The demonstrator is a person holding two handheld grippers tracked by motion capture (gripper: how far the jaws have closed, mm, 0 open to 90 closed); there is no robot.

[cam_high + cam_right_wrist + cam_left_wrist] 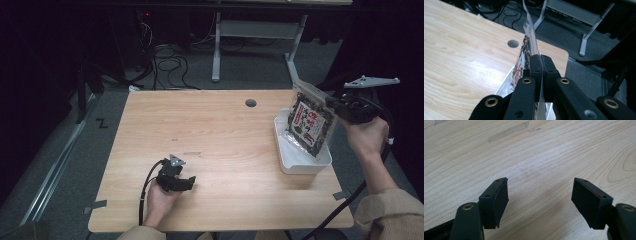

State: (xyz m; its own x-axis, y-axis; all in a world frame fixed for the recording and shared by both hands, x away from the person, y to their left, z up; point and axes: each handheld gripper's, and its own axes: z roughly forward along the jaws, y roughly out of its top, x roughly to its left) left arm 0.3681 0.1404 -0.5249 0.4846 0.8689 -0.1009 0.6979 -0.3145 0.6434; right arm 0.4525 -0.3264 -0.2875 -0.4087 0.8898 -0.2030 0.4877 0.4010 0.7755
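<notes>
A clear snack bag (310, 120) with a dark filling and a red and white label hangs tilted over the white tray (295, 165) at the table's right edge. My right gripper (334, 103) is shut on the bag's upper edge, and the bag's lower corner reaches down into the tray. In the right gripper view the jaws pinch the thin plastic edge of the bag (529, 37), with my right gripper (540, 58) above the tray (506, 87). My left gripper (184, 183) rests on the table near the front edge, open. In its own view my left gripper (539, 187) has only bare wood between the pads.
The wooden table (210, 130) has a round cable hole (250, 103) near its back edge. Behind the table are a grey desk frame (260, 30) and cables (170, 65) on the floor. Tape marks sit at the front corners.
</notes>
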